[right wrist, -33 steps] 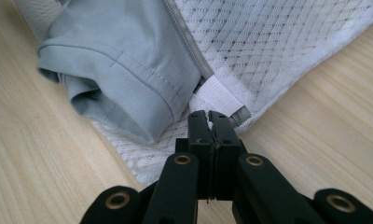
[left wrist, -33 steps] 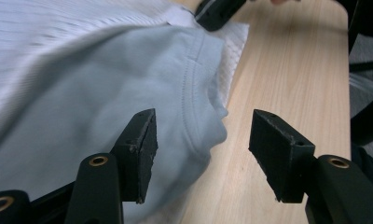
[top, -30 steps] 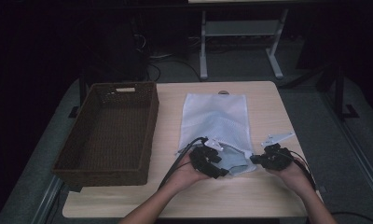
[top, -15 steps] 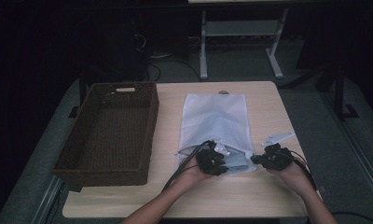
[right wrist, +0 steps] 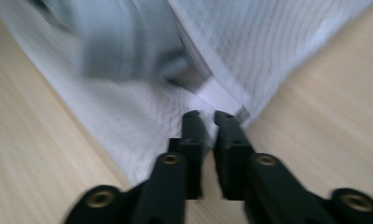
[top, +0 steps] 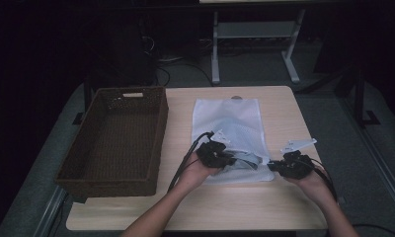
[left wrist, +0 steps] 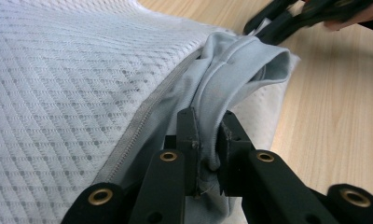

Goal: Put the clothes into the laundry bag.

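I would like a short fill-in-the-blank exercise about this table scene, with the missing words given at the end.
1. The left hand-held gripper is shut on a fold of grey ____ at the mouth of the white mesh laundry bag.
2. The brown wicker basket stands to the ____ of the bag in the high view.
3. The bag lies on a wooden ____.
4. The right hand-held gripper meets the bag at its ____ nearest the person.

Missing words: cloth; left; table; corner

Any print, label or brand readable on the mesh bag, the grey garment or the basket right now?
None readable.
Mesh bag: no print visible.
Grey garment: plain, no visible tag.
Basket: a pale tag on its far rim, too small to read.
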A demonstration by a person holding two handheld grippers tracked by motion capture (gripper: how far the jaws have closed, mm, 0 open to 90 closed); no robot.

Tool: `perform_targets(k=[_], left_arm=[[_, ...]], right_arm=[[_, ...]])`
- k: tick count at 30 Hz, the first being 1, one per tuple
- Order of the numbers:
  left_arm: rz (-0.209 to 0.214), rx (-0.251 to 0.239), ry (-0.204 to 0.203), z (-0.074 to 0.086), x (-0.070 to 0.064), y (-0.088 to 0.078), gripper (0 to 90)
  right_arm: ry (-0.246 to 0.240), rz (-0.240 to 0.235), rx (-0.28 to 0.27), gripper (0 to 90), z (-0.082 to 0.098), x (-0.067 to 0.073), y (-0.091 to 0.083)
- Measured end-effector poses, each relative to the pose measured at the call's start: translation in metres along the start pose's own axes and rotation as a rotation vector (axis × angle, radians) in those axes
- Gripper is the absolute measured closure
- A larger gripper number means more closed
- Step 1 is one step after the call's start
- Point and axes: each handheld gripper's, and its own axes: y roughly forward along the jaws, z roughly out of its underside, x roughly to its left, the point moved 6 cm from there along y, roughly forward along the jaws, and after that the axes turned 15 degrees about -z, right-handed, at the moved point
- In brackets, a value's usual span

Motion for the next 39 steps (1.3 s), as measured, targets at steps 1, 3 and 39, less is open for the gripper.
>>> perform_targets(k=[1,3,39], left_arm=[[-0.001,0.0,-0.001,0.0,0.001,0.0,81.1],[0.0,-0.011,-0.017,-0.001,0.002,0.0,81.1],[-0.05,0.05,-0.023,0.012,0.004,0.03,81.3]], right_arm=[[-0.012,-0.013,-0.031,76.4,-0.005,0.005,-0.004],[-0.037,-0.049,-0.074,72.7,-0.013,0.016,-0.009],[-0.212,-0.16,0.091,90.0,-0.029,0.073,0.078]])
